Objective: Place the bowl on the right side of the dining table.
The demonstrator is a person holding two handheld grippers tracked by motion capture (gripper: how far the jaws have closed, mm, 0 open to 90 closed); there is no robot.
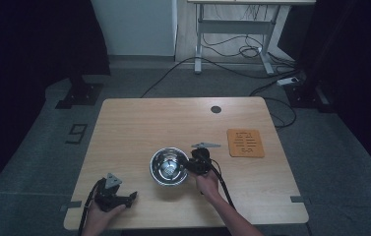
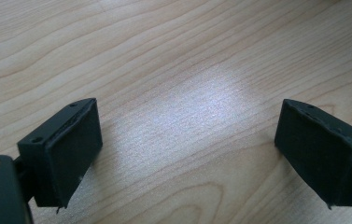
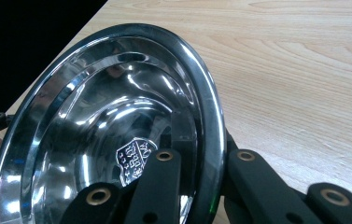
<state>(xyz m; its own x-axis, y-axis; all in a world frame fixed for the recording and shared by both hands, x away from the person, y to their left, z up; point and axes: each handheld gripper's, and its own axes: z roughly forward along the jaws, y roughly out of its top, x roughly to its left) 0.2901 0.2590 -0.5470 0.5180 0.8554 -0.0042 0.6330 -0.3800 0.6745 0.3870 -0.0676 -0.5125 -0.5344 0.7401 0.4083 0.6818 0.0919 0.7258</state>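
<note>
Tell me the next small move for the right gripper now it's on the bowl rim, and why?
Probably lift slightly. The right gripper has one jaw inside and one outside the steel bowl rim, apparently clamped. The left gripper sits open over bare table, giving no support, so test the hold before carrying toward the cork mat.

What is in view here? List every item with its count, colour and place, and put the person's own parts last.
table: one, light wood, centre of the high view.
steel bowl: one, shiny silver, near middle of the table.
cork mat: one, orange-brown, right side of the table.
grommet: one, dark, far edge of the table.
desk frame: one, white, beyond the table, cables beneath.
left gripper: one, black, near left, jaws apart over bare wood.
right gripper: one, black, jaws closed on the bowl's rim.
hands: two, at the near edge.
</note>
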